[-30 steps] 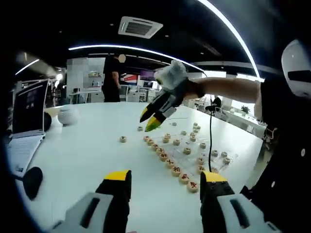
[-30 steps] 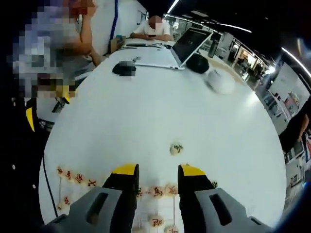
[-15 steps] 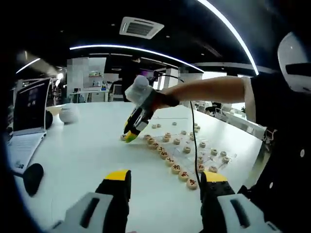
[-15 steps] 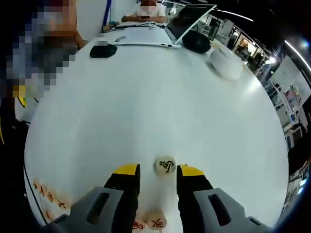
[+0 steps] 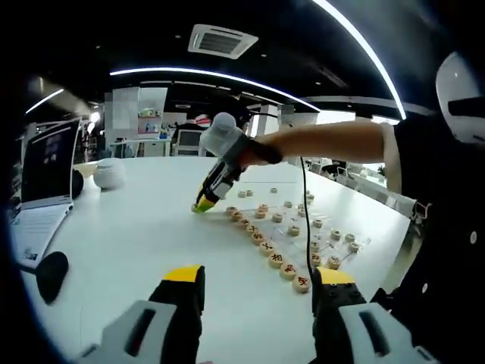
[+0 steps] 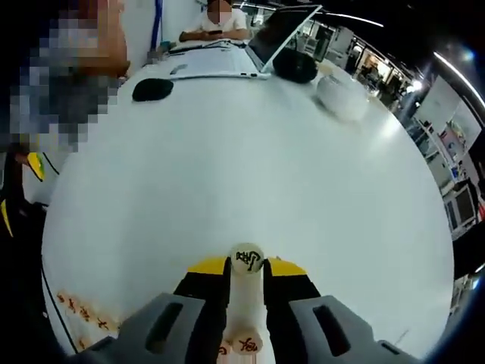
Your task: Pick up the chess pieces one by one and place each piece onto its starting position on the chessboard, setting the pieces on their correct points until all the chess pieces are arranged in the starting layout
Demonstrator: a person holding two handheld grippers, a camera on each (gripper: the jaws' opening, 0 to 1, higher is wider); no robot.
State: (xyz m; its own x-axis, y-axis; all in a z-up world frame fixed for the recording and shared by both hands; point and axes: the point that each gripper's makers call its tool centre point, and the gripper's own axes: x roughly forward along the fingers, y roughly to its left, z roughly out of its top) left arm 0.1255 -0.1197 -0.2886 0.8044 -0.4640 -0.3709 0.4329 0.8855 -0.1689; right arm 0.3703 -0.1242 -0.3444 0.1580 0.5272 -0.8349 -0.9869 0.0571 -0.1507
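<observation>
My right gripper (image 6: 247, 268) is shut on a round wooden chess piece (image 6: 246, 258) with a black character on top, its yellow fingertips (image 6: 208, 267) pressed against both sides. In the left gripper view the same gripper (image 5: 204, 205) is low at the table, held by a gloved hand (image 5: 226, 139) just beyond the far end of the piece row. The chessboard (image 5: 339, 244) is a clear sheet on the white table. A line of red-marked pieces (image 5: 267, 246) runs along its near edge, with several more behind. My left gripper (image 5: 258, 277) hovers open above the table, holding nothing.
An open laptop (image 5: 44, 168), a black mouse (image 5: 48, 276) and a white rounded object (image 5: 111, 173) lie at the table's left. In the right gripper view the laptop (image 6: 279, 34), mouse (image 6: 151, 89) and a seated person (image 6: 217, 23) are far off. Wide bare tabletop (image 6: 250, 167) lies between.
The right jaws have closed onto the black-marked piece that lay between them half a second ago. The left gripper has barely moved.
</observation>
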